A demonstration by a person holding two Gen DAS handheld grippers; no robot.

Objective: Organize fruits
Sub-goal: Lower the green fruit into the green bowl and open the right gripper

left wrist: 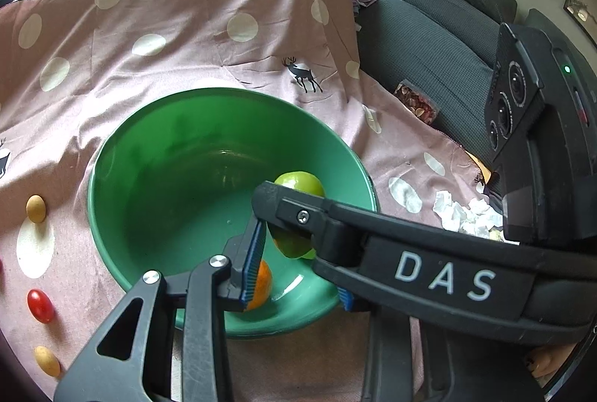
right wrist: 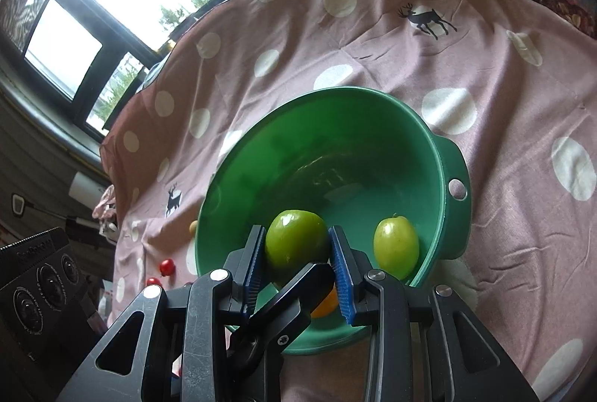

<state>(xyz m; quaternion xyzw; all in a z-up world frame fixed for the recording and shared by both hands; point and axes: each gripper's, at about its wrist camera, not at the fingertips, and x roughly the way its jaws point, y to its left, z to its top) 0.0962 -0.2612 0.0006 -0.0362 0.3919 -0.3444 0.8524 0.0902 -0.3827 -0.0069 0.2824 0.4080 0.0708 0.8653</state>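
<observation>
A green bowl (left wrist: 156, 155) sits on a pink dotted cloth; it also shows in the right wrist view (right wrist: 335, 125). My right gripper (right wrist: 296, 252) is shut on a green apple (right wrist: 294, 241) just over the bowl's near side; the same gripper (left wrist: 294, 215) and apple (left wrist: 300, 183) cross the left wrist view. A second, smaller green fruit (right wrist: 395, 247) and an orange (right wrist: 324, 305) lie in the bowl. My left gripper (left wrist: 298, 279) is open at the bowl's near rim, the orange (left wrist: 261, 286) beside its left finger.
On the cloth left of the bowl lie two tan oval fruits (left wrist: 36, 208) (left wrist: 46, 361) and a red tomato (left wrist: 40, 305); two red tomatoes (right wrist: 167, 267) show in the right wrist view. Crumpled tissue (left wrist: 462, 213) and a dark sofa (left wrist: 440, 40) are to the right.
</observation>
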